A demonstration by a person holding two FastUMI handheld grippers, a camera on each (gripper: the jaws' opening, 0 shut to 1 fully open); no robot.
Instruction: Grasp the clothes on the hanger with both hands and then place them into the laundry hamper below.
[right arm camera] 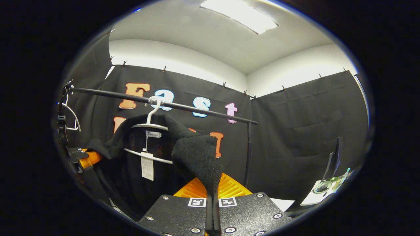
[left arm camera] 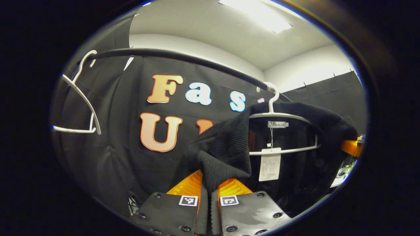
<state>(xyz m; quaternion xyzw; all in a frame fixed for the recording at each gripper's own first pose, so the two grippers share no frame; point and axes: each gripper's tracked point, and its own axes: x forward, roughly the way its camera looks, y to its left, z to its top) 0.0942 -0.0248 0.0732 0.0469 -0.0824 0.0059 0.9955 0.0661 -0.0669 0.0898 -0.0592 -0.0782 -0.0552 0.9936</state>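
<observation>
A black knit garment (left arm camera: 229, 144) hangs on a white hanger (left arm camera: 279, 114) from a dark rail (left arm camera: 183, 57), with a paper tag (left arm camera: 269, 164) dangling inside it. My left gripper (left arm camera: 210, 185) is shut on a fold of its shoulder fabric, pulled away from the hanger. In the right gripper view the same garment (right arm camera: 193, 154) hangs on the hanger (right arm camera: 149, 126), and my right gripper (right arm camera: 211, 190) is shut on its other shoulder fold. The left gripper (right arm camera: 86, 159) also appears at the far left of that view, holding the cloth.
An empty white hanger (left arm camera: 83, 105) hangs at the rail's left end. The rail's upright post (right arm camera: 248, 154) stands right of the garment. A white-topped surface with small items (right arm camera: 323, 190) sits low at the right.
</observation>
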